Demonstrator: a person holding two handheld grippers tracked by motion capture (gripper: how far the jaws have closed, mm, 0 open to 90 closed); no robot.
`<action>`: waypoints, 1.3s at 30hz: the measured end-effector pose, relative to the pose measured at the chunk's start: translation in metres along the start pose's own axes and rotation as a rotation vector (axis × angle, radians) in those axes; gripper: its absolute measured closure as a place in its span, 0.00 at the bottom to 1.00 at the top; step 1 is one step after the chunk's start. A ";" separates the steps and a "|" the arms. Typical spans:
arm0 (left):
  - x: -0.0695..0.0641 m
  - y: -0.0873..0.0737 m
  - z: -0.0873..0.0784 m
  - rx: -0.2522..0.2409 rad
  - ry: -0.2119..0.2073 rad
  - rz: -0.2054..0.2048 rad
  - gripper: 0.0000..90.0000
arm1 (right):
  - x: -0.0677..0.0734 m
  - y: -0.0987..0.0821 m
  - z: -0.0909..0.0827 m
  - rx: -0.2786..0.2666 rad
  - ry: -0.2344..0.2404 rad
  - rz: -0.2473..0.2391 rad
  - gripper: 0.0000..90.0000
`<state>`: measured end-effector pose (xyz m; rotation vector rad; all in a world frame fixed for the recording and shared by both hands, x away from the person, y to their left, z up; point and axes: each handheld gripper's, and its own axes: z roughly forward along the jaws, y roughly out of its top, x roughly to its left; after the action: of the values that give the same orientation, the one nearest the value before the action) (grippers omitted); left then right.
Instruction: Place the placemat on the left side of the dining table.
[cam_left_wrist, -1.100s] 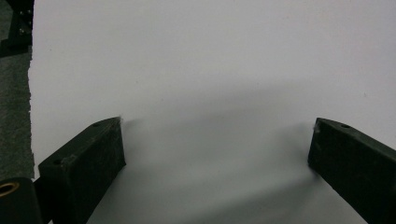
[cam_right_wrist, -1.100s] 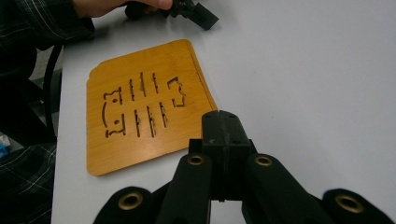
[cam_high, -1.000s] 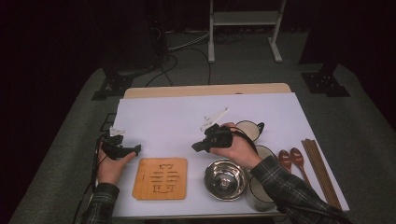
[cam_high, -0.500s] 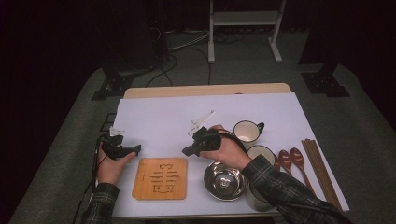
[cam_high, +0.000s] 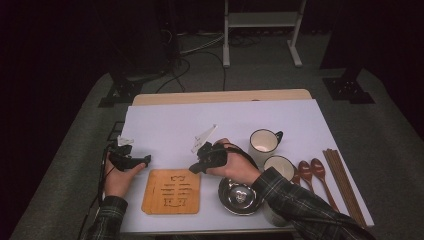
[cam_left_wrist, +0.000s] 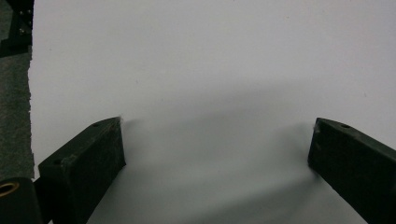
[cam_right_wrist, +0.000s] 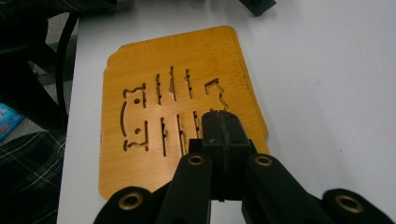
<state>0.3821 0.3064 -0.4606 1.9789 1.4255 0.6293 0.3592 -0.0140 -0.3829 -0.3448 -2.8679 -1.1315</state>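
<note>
The right claw (cam_right_wrist: 220, 122) has its jaws pressed together with nothing between them, poised just over the right part of the bamboo trivet (cam_right_wrist: 154, 88) — a slotted board lying flat near the front edge of the counter (cam_high: 165, 125), left of the steel bowl (cam_high: 239, 196). The left claw (cam_left_wrist: 215, 149), at the counter's left side, stands with jaws wide apart over bare white surface — holding nothing.
</note>
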 end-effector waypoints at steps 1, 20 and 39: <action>0.000 0.000 0.000 0.003 0.000 0.004 0.03 | 0.001 0.001 0.001 0.008 0.001 -0.003 1.00; 0.000 0.000 0.000 -0.001 0.000 0.000 0.03 | 0.010 -0.004 0.028 0.104 0.013 -0.037 1.00; 0.000 0.000 0.000 -0.001 0.000 0.001 0.03 | 0.004 -0.014 0.038 0.186 -0.031 -0.025 1.00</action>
<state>0.3818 0.3063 -0.4607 1.9789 1.4247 0.6303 0.3541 0.0021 -0.4195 -0.3204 -2.9815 -0.8599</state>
